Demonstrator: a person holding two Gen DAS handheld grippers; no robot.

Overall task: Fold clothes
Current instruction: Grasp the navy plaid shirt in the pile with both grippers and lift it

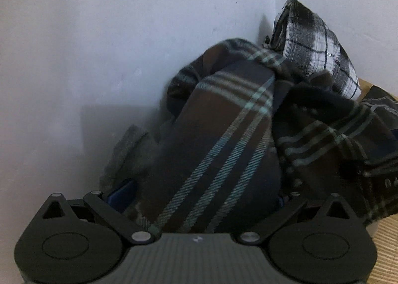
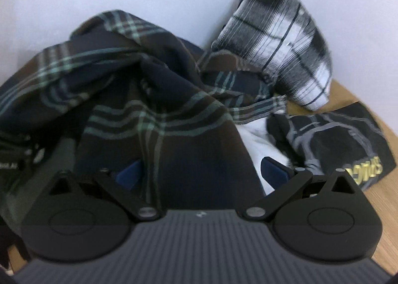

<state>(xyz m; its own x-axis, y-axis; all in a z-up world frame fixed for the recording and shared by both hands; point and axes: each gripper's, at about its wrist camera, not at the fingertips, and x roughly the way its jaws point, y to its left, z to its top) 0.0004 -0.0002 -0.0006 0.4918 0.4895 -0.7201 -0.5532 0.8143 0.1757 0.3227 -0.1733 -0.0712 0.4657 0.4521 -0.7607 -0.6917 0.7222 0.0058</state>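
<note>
A dark brown and navy plaid garment (image 1: 223, 130) with pale green stripes is seen heaped against a white wall (image 1: 99, 48), in a corner. In the left wrist view a long band of it is drawn taut from the heap straight down into the left hand-held gripper (image 1: 199, 199), its long axis running from the pile towards the camera, its stripes slanting up to the right. The blue finger pads (image 1: 122, 194) are spread wide, cloth filling the space between them; whether the fabric is actually pinched cannot be told. In the right wrist view the same plaid cloth (image 2: 159, 120) is draped over and between the fingers of the right hand-held gripper (image 2: 201, 172), whose blue pads (image 2: 272, 168) are likewise held well apart; a grip on the cloth cannot be confirmed. A black-and-white plaid garment (image 2: 281, 58) is propped upright in the corner behind the pile. To the right, a black garment with grey lines and yellow lettering (image 2: 348, 144) is laid on the wooden surface (image 2: 360, 100), and a patch of white fabric (image 2: 256, 140) is seen between it and the plaid. A grey piece of cloth (image 1: 129, 152) is tucked at the left of the heap.
</note>
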